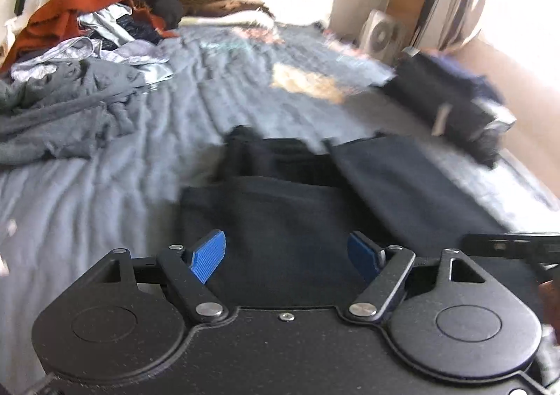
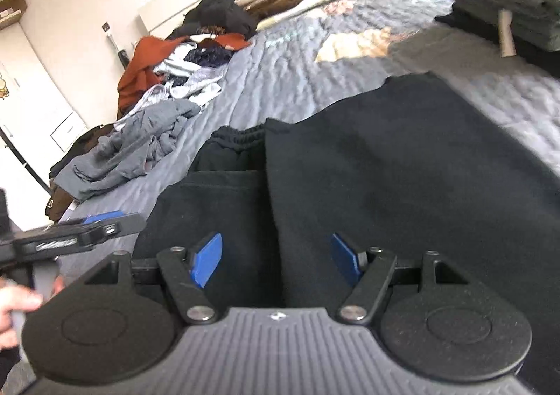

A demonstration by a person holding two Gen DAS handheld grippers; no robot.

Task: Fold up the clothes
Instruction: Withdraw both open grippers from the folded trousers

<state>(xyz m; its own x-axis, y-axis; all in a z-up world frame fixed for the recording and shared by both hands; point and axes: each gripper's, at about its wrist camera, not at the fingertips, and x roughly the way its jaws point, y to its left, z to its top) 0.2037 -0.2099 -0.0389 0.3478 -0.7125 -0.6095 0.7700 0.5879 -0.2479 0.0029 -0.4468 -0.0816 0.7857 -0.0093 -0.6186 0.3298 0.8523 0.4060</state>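
Note:
A black garment [image 1: 280,213] [image 2: 367,178], with an elastic waistband [image 2: 241,136] showing at its far end, lies partly folded on the grey quilt [image 1: 105,185]. My left gripper [image 1: 287,255] hovers over its near edge, blue pads [image 1: 208,256] wide apart, nothing pinched. My right gripper [image 2: 276,262] is open above the same garment, straddling a fold line, pads [image 2: 206,263] not pressing on the cloth. The left gripper [image 2: 101,223] also shows at the left of the right wrist view, with a hand [image 2: 14,304] below it.
An unfolded heap [image 1: 87,38] [image 2: 168,90] of rust, grey, white and black clothes lies at the bed's far left. A stack of folded dark clothes [image 1: 455,104] [image 2: 507,10] sits at the right edge. A fan [image 1: 379,34] stands by the wall.

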